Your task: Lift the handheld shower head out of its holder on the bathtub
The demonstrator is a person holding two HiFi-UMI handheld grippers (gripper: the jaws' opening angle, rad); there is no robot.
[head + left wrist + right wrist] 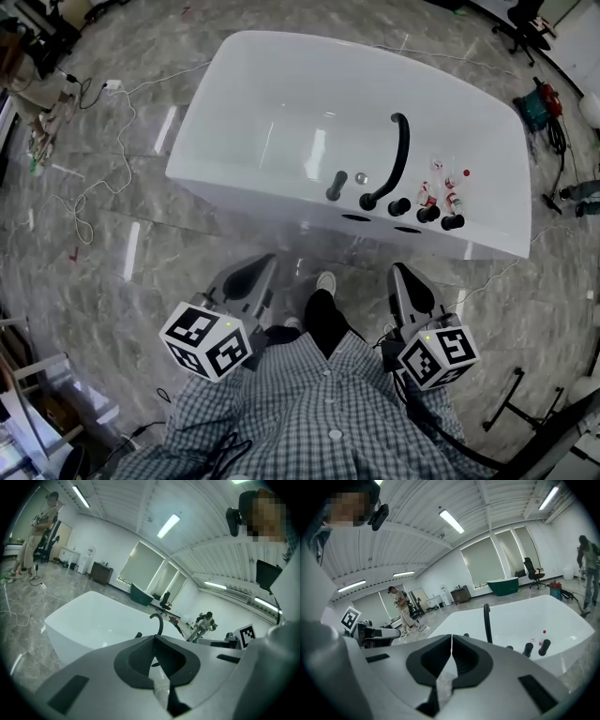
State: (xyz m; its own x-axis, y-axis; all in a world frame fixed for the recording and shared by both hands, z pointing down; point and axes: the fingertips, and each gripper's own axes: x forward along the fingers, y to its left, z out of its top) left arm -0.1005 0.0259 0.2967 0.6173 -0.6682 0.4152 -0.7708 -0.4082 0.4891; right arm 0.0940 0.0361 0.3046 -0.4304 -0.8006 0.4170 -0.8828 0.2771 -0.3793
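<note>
The white bathtub point(281, 112) stands on the marble floor ahead of me. On its near rim a short black shower wand point(336, 185) sits upright, left of the tall curved black spout point(397, 155) and three black knobs point(427, 214). My left gripper point(266, 264) and right gripper point(400, 272) hover over the floor short of the tub, both shut and empty. In the left gripper view the jaws point(153, 637) meet below the spout point(159, 621). In the right gripper view the closed jaws point(451, 637) point at the spout point(487, 619) and knobs point(543, 646).
Small red-capped bottles point(441, 187) stand on the rim by the knobs. White cables point(89, 202) trail over the floor at left, a red tool point(542, 101) lies at right. A person point(35, 536) stands far off, another point(588, 566) beside the tub. My shoe point(325, 281) is between the grippers.
</note>
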